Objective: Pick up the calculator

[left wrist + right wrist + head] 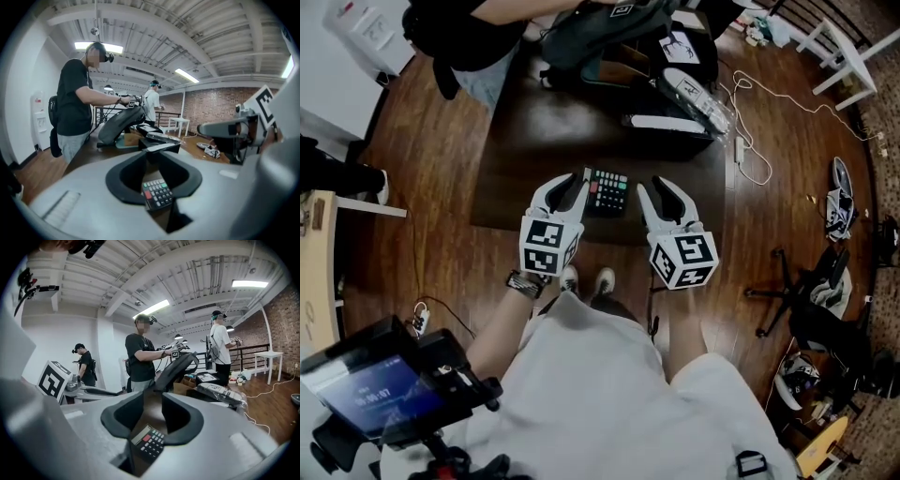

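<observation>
At your twelve o'clock a grey backpack lies on the dark table. A white cable trails over the floor at two, and a black chair stands at four.

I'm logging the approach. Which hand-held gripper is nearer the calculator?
The left hand-held gripper: in the head view its inner jaw sits right at the calculator's left edge, while the right hand-held gripper shows a strip of dark table between.

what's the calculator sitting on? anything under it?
The calculator lies flat on the dark table, near its front edge. Nothing shows sticking out from beneath it; the spot directly under its body is covered.
</observation>
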`<move>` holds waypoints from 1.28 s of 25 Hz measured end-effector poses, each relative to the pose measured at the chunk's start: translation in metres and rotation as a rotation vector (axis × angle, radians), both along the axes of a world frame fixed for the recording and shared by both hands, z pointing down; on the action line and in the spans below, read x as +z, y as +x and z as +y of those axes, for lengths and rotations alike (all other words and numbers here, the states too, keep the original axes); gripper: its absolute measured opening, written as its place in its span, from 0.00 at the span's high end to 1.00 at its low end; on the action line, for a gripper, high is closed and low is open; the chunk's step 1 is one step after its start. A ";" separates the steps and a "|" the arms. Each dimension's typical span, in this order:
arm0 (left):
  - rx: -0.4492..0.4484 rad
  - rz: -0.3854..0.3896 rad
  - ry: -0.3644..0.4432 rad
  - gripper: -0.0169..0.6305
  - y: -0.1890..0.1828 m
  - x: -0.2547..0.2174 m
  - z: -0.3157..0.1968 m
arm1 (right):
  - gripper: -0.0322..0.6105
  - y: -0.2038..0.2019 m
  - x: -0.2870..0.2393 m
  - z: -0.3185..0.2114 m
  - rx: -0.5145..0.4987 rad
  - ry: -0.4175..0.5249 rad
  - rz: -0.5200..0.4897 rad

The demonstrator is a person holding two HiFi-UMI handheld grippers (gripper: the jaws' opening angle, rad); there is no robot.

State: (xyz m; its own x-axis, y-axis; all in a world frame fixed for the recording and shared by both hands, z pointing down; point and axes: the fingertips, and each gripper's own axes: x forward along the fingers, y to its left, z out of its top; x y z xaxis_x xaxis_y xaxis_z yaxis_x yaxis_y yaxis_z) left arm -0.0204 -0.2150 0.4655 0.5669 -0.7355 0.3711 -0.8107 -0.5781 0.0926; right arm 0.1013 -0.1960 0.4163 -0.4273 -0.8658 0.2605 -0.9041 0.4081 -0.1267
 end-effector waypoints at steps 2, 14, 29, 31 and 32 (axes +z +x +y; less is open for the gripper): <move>-0.008 -0.005 -0.026 0.83 0.000 0.010 -0.005 | 0.76 0.000 0.008 -0.005 0.001 -0.020 -0.002; -0.001 0.008 -0.202 0.83 0.005 0.062 -0.013 | 0.76 -0.001 0.066 -0.022 0.006 -0.205 -0.035; -0.050 -0.047 -0.434 0.83 -0.007 0.140 -0.002 | 0.76 -0.004 0.155 -0.011 0.011 -0.478 -0.085; -0.060 -0.060 -0.457 0.83 -0.010 0.148 -0.003 | 0.76 -0.004 0.162 -0.011 0.012 -0.499 -0.087; -0.063 -0.065 -0.464 0.83 -0.011 0.152 -0.004 | 0.76 -0.004 0.166 -0.011 0.007 -0.511 -0.087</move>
